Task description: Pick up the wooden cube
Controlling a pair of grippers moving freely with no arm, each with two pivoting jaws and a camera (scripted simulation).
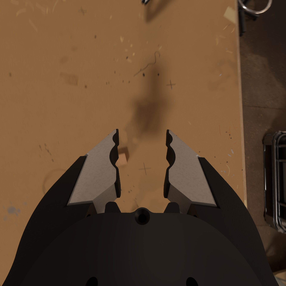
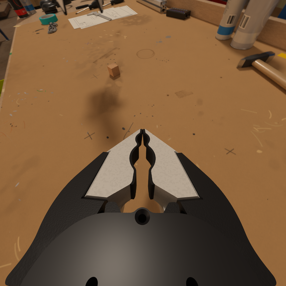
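Note:
The small wooden cube stands alone on the brown workbench, ahead and a little left of my right gripper, which is shut and empty. In the left wrist view the cube lies far below, partly hidden behind the left finger. My left gripper is open and empty, high above the bench and looking down. The tips of the left gripper's fingers show at the top of the right wrist view, far above the cube.
A hammer lies at the right. Two cylinders stand at the far right by a wooden rail. Papers with a caliper, teal tape, a black box sit at the far end. The bench edge runs on the right, with a wire crate beyond.

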